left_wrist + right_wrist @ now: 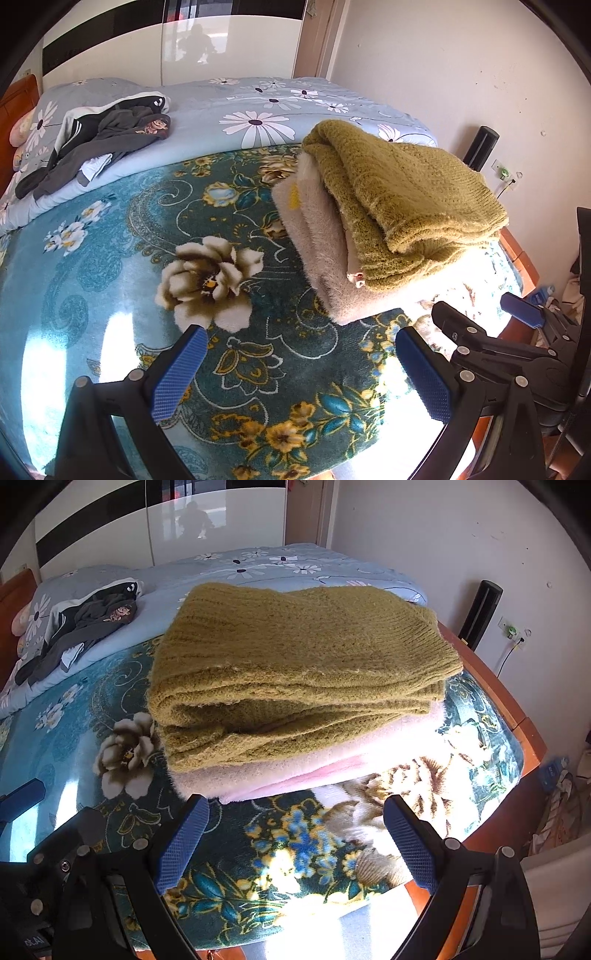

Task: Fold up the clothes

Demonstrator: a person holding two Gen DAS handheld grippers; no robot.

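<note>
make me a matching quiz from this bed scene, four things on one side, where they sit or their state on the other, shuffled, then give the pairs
Things:
1. olive knit sweater
2. pink fleece garment
3. dark unfolded clothes
4. left gripper

Places or states:
A. heaped near the pillows on the daisy-print bedding
B. folded, bottom of the stack
C. open, holding nothing, above the teal floral blanket
D. folded, top of the stack

Pairs: 1-D, 2-B, 3-A, 4-C

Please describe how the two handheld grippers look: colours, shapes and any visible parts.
The left gripper and right gripper look alike: black angular frames with silver round rivets, each with two flat fingers faced with blue ribbed pads. No cables, hands or sleeves show.
</note>
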